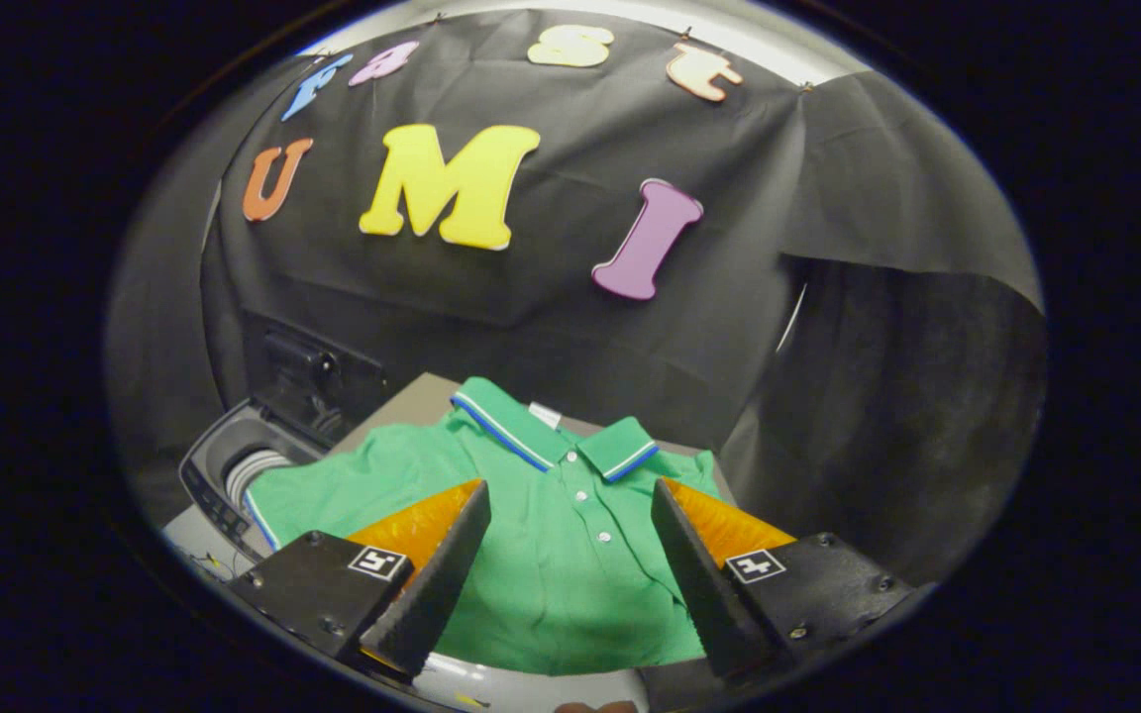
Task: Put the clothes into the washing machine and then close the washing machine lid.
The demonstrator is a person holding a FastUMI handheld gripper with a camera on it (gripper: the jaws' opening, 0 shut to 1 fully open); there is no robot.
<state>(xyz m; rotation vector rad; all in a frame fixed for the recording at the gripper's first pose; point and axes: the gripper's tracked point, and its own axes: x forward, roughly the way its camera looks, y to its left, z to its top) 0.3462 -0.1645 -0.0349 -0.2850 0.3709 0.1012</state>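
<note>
We see our gripper (570, 515) spread wide, holding nothing, above a green polo shirt (551, 584) spread flat on the table (412, 396); beside the table's left edge, the washing machine (234, 465) stands lid-up.

A green polo shirt (531, 515) lies spread flat on the bench (412, 396), collar toward the bench's far edge, covering most of it.

Green shirt (570, 584) hides most of the washing machine (234, 465) drum.

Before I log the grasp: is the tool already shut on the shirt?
No: the tool is open, fingers apart above the flat shirt.
</note>
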